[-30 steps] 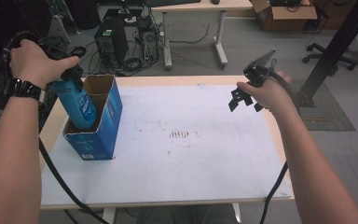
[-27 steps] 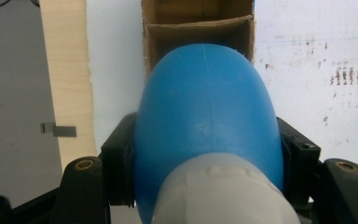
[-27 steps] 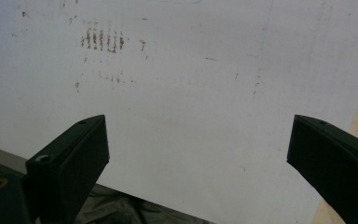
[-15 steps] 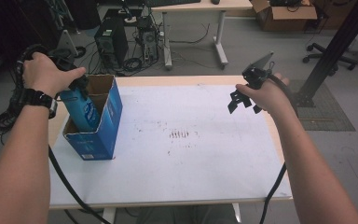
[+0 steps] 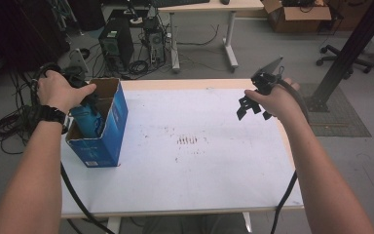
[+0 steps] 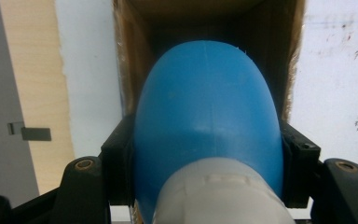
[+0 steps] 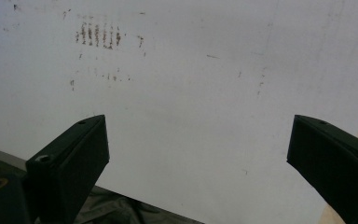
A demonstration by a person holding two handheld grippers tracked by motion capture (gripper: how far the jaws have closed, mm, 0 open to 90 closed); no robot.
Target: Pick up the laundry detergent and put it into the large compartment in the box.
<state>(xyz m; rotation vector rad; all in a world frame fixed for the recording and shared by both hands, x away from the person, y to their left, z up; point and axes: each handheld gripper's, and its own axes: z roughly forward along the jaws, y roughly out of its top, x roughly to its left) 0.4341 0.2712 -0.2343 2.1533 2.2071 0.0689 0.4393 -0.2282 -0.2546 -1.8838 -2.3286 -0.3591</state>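
My left gripper (image 5: 84,103) is shut on a blue bottle (image 5: 88,120) and holds it bottom-first inside an open blue cardboard box (image 5: 108,130) at the table's left edge. In the left gripper view the black jaws press both sides of the blue bottle (image 6: 207,112). Its pale cap (image 6: 223,193) is nearest the camera, and the box's brown inner walls (image 6: 130,56) surround its far end. My right gripper (image 5: 252,108) hovers over the table's right side, open, with nothing between its fingers (image 7: 74,154).
The white table top (image 5: 199,175) carries brown smudges (image 5: 190,140) near its middle. On the floor behind the table are computer towers (image 5: 114,41) and cables. A black post (image 5: 350,53) stands at the right. A black cable (image 5: 73,195) trails off the front edge.
The left hand has sunk, taking the blue bottle deeper into the box. The right hand has stayed where it was.
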